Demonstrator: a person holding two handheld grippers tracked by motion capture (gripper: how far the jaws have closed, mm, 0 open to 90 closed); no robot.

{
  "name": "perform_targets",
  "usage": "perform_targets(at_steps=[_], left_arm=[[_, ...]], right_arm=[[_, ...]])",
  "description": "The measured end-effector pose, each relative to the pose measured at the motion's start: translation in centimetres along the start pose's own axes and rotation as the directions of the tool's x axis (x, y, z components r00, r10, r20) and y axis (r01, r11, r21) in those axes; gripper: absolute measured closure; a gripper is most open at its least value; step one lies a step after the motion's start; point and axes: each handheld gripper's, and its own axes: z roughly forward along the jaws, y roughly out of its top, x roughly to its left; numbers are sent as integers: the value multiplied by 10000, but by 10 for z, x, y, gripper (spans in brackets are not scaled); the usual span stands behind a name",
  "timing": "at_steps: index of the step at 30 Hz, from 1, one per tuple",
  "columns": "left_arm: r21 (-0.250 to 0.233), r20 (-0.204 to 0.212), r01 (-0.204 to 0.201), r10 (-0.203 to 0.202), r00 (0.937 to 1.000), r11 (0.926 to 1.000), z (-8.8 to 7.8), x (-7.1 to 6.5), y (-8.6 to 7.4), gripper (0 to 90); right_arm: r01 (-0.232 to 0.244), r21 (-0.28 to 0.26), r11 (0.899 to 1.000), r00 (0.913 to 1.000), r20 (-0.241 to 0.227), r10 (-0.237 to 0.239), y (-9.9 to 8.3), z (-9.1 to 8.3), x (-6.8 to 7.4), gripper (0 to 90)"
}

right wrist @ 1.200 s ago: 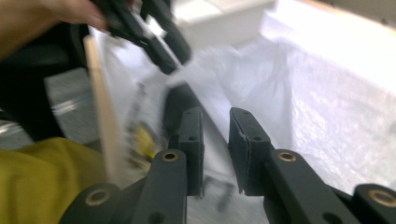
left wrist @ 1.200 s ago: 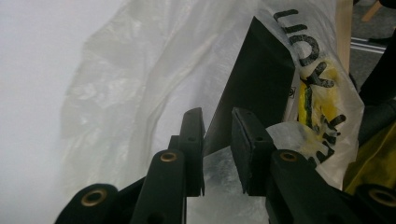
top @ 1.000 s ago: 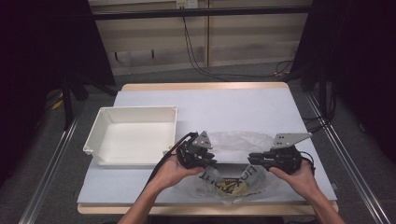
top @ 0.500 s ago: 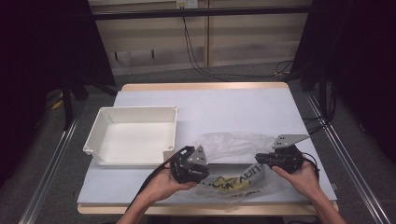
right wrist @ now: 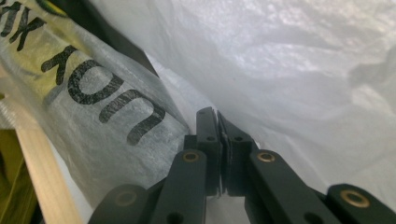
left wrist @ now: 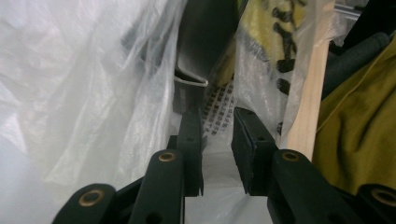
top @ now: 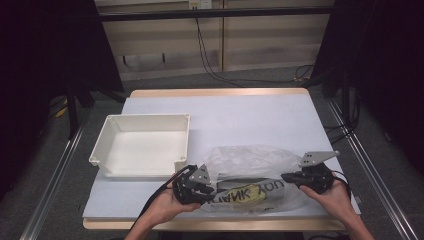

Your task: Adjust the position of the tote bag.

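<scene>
pinching plastic bag (right wrist: 303, 70) film between the right gripper's (right wrist: 218, 116) jaws.

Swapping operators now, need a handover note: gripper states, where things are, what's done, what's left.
Right gripper: shut on the clear plastic bag with black and yellow print, pinching its right edge.
Left gripper: jaws apart around the bag's left edge, film between them, not clamped.
Bag lies at the table's near edge; white rectangular plastic tray sits behind it to the left, nothing in it.
Done: right grip. Left: probably clamp left side, then move the bag.
</scene>
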Motion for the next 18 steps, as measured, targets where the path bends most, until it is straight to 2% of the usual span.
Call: perform_targets(at_steps=[1, 5, 7, 8, 11, 12, 15, 18], left_arm=[[1, 93, 116, -116, 9999, 9999, 3, 1, -1, 726], [-69, 224, 163, -161, 9996, 9998, 3, 1, -2, 708], [-225, 270, 357, -351, 9990, 9991, 3, 1, -3, 682], [-252, 276, 296, -289, 9992, 9992, 3, 1, -2, 666], [-248, 355, 361, -352, 9987, 9990, 5, 1, -2, 660], [-117, 329, 398, -394, 9987, 9991, 5, 1, -2, 661], [-315, 489, 565, -549, 9973, 9979, 6, 2, -3, 742], [-37, 468, 587, -584, 9972, 9983, 8, 4, -4, 843]], right_arm=[[-11, 0, 10000, 9999, -126, 11, -1, -1, 1, 886], [-33, -90, 10000, 9993, -374, 30, -5, -9, 4, 890], [-59, -150, 9999, 9992, -394, 53, -7, -14, 6, 889], [-110, -196, 9997, 9988, -478, 101, -8, -16, 6, 890], [-200, -311, 9993, 9974, -696, 178, -12, -21, 7, 899], [-209, -317, 9993, 9966, -806, 183, -13, -23, 9, 900], [-35, -258, 9997, 9948, -1015, 9, -17, -26, 15, 900], [79, 160, 9998, 9926, -1217, -59, -22, -24, 20, 900]])
